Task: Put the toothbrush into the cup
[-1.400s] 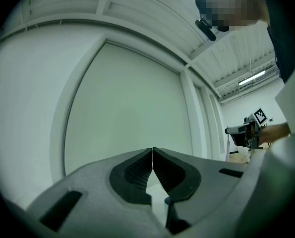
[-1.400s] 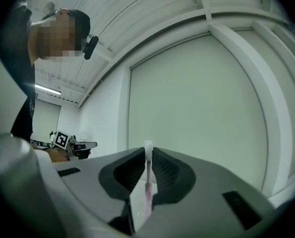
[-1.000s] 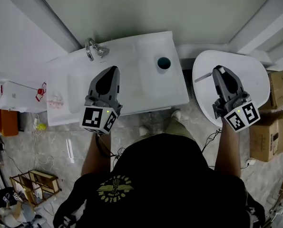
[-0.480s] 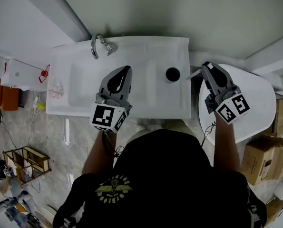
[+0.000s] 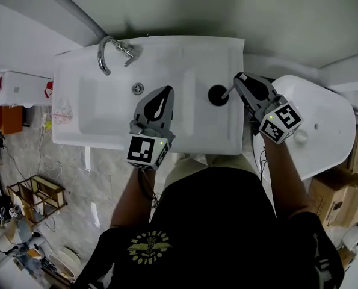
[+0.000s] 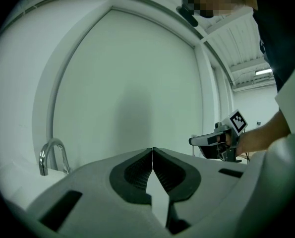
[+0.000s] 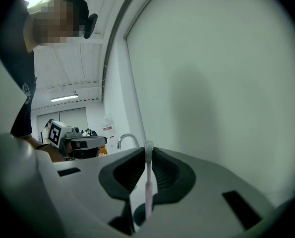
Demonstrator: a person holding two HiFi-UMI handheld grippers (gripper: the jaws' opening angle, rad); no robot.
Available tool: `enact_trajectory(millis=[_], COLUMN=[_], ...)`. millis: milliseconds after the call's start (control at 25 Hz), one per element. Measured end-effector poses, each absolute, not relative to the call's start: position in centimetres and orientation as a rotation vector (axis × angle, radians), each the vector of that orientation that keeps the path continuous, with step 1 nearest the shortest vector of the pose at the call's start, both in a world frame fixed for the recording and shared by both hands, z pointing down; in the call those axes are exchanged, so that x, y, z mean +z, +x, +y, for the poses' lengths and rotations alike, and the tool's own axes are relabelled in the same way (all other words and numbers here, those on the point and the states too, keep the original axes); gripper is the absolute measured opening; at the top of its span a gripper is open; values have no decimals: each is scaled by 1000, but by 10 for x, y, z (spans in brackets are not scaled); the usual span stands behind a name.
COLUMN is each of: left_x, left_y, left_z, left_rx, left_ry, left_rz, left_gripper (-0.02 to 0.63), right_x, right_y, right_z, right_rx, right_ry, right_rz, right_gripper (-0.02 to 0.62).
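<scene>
Right gripper [image 5: 239, 80] was at the right-hand end of the white washbasin [image 5: 185, 128], pads pinched on the top of a pale toothbrush [image 5: 229, 91]. The brush's free end hung right at the near rim of the dark cup [image 5: 218, 95], which stood on the basin ledge. Left gripper [image 5: 162, 95] hovered over the middle of the basin, well apart from the cup, jaws pressed together on nothing, with the chrome tap [image 5: 109, 52] off at the back corner. The step in hand looked like the final line-up over the cup mouth. By my reading, doing it well meant bringing the lower tip fully inside the rim before letting go, and keeping the shaft steep so it slid down the cup's wall instead of catching the lip and tipping the cup. The release should come low and gently, because a light cup on a smooth ledge could skate. The left gripper had no call to join in. As for the brush, the right gripper view showed its long axis running down the seam between the pads, close to upright. The slightly broader end, likely the bristle head, was up at the fingertips, and the handle end pointed down toward the cup.
</scene>
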State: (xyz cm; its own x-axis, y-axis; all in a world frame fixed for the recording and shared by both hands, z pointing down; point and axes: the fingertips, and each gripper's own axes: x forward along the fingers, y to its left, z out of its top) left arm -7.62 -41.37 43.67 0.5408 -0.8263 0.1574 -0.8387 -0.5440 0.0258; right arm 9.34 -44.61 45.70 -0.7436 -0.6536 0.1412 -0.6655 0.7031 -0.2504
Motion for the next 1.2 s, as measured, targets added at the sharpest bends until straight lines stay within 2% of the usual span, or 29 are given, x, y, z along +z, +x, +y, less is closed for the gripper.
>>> enact_trajectory(millis=[280,560,680,760,1080,1120,1200], left_x=[492,504,496,487,437,429,416], left_y=[-63,-59,-57,-57,-75,-79,-90], left_z=[-421,-428,-426,-425,-417,-413,-406], left_rx=[251,285,287,281,238,226,202], left_ry=[2612,2612,2631,2644,2724,2723,2716], left_rz=[-1398,-1382,-1382,-1387,-1427,-1435,-1456], left_gripper=[11,11,11,11,11,11,11], right_x=[522,540,538,533,492,482,459], right_y=[88,80,79,81,86,87,87], right_z=[-450,-453,-451,-449,-431,-426,-416], right_rx=[629,645,636,629,538,535,513], right_ry=[1096,1050,1017,1022,1093,1121,1182], right_rz=[-2795,-2806,-2805,-2801,-2834,-2846,-2890], right_gripper=[44,48,128,152,152,134,59])
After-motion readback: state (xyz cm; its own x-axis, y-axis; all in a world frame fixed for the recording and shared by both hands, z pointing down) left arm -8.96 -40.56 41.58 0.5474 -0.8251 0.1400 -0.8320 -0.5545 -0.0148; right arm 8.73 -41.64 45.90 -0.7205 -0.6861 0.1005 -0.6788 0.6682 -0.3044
